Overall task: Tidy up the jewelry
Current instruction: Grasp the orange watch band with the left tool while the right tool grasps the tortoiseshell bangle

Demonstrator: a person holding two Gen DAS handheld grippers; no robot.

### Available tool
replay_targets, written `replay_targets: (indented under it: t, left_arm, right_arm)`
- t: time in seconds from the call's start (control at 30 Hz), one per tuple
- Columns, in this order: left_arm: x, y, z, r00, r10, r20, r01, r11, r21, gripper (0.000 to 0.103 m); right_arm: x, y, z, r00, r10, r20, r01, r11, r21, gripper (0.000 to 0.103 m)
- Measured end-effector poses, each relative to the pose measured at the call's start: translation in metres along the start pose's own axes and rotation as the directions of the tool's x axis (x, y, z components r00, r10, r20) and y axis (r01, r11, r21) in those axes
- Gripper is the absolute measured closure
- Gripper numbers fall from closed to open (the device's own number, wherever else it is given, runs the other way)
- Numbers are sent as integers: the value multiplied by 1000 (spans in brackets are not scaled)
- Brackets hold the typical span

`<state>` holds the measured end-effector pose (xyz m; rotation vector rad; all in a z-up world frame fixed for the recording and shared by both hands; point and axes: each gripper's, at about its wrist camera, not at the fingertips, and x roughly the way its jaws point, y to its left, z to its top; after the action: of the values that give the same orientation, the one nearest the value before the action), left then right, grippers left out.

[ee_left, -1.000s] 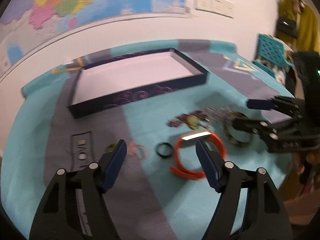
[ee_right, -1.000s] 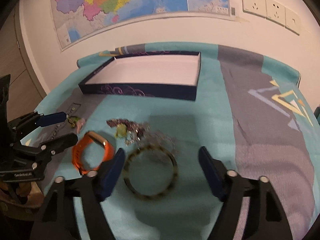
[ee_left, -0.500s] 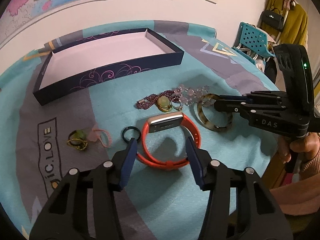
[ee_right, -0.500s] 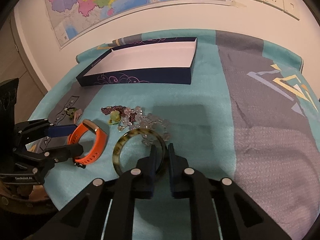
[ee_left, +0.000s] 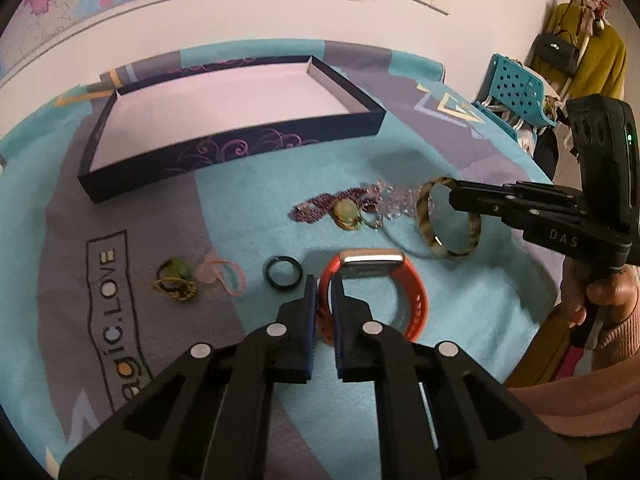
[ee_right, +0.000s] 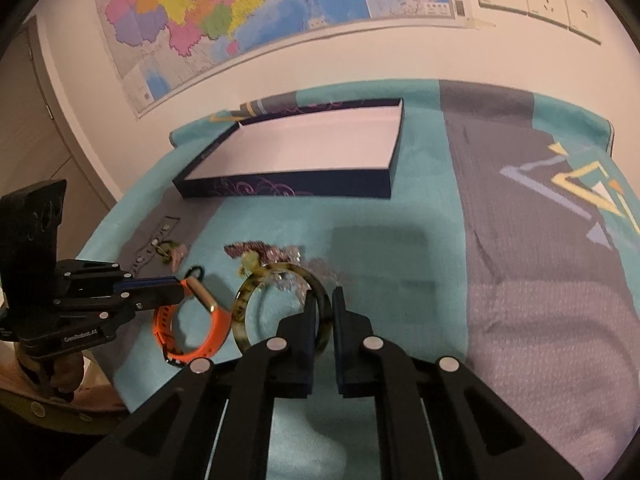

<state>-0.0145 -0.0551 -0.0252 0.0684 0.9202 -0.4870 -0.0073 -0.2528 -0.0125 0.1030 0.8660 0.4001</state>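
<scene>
We have both tools clamped on jewelry at once. Our left gripper (ee_left: 323,300) pinches the near left side of the orange wristband (ee_left: 404,300), its fingers closed narrow on the strap, while the band's pale face points toward twelve o'clock. Our right gripper (ee_right: 322,308) is closed on the near rim of the mottled bangle (ee_right: 244,300), which looks tipped up off the cloth. We judge both grips are taken at the nearest edge so each ring can be lifted cleanly, away from the tangle of beads (ee_left: 360,204) lying just beyond.

At ten o'clock from the wristband sits a small black ring (ee_left: 281,274), and farther toward nine a pink loop (ee_left: 228,276) and a green charm (ee_left: 176,276). The empty box (ee_left: 240,148) waits at twelve o'clock on the teal cloth (ee_left: 248,200), well apart from the pile. It is probably where these pieces go next.
</scene>
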Motion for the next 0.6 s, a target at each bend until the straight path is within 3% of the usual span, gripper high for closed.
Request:
replay_targets:
  t: [0.27,0.4,0.53,0.6]
  left_arm:
    - [0,0,-4,999,-33,-28,34,999,21,95]
    - [6,-2,-8,997,-48,-57,50,998,39,81]
    - [11,-5,-8,997,-38,-65,41,998,52,81]
    - [14,-4,-7,998,-20,-63,23,998,51,88]
  right_arm:
    - [1,7,12,1000,14,8,-13,1000,-26,96]
    - [5,8,10,1000,17,-4,-17,999,-29,96]
    - [8,8,8,1000,18,-13,-18,1000,-24,96]
    - [7,8,7,1000,17,-12,-18,1000,-25,96]
